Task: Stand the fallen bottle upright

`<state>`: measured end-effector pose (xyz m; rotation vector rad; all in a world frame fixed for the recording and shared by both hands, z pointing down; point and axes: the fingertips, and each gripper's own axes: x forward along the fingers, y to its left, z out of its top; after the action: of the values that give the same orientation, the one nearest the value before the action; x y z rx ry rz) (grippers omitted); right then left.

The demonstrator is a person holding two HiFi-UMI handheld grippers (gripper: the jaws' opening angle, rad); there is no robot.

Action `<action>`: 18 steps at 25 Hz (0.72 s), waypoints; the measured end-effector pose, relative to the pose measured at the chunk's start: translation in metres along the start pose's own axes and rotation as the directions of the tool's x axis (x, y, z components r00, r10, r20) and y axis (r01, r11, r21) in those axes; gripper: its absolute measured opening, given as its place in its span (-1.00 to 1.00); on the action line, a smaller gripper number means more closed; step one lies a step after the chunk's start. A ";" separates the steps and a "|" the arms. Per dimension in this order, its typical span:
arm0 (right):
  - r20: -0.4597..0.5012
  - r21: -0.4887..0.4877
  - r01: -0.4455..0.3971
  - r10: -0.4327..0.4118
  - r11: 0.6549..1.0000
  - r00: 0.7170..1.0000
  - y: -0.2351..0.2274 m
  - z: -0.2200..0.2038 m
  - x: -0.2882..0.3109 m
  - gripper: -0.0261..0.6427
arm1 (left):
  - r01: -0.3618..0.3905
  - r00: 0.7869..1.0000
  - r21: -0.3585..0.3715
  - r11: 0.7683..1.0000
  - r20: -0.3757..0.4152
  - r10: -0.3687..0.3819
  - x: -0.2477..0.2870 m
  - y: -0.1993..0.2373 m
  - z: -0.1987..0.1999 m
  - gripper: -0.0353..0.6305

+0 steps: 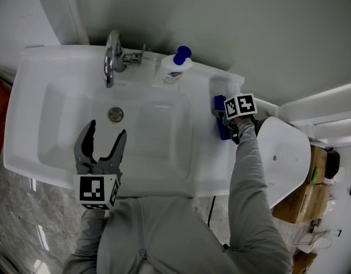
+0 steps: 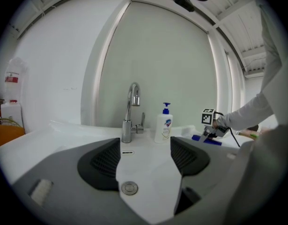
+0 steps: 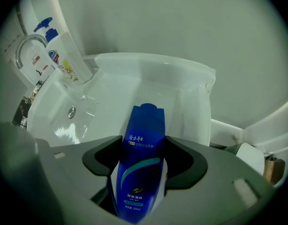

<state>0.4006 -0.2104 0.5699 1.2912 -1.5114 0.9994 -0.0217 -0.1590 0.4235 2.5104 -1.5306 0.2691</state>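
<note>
1. Because it hangs closest to the person, at about 7 o'clock of the sink point(image 1: 32, 90), the left gripper point(image 1: 107, 129) comes first. Its jaws are spread wide over the front rim with only bare basin between them.
2. Out at 3 o'clock, on the ledge to the right of the basin, the right gripper point(image 3: 143, 149) points steeply down. Its pads are clamped against the two narrow side edges of the blue bottle point(image 3: 144, 125). That bottle lies flat on the ledge, label up, cap end toward the wall at 12 o'clock.
3. Handling, as a judgement:
   - It looks like a flat-sided, glossy plastic bottle, fairly light and stiff at the edges, though the broad faces would give under a hard squeeze.
   - On a sink ledge it may be wet and slick.
   - The mid-body hold across the edges seems sound.
   - Raising the cap end while the base stays on the ledge should stand it up without knocking it into the basin.
4. Farthest, at about 1 o'clock, a soap dispenser point(image 1: 175, 68) stands upright beside the faucet point(image 1: 111, 61), well apart from the bottle.
</note>
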 end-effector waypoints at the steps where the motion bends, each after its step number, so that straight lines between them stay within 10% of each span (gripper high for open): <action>1: 0.006 0.002 0.004 -0.004 1.000 1.000 0.000 0.000 0.000 -0.07 | 0.002 1.000 0.002 1.000 0.000 -0.002 0.000 0.000 0.000 0.23; 18: 0.203 0.108 0.022 -0.044 0.994 0.978 0.020 -0.009 -0.033 -0.09 | 0.032 0.999 0.018 0.999 0.022 -0.033 -0.013 0.007 0.007 0.23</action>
<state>0.3838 -0.1897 0.5400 1.5291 -1.6036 0.9585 -0.0338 -0.1530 0.4140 2.5576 -1.5003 0.2517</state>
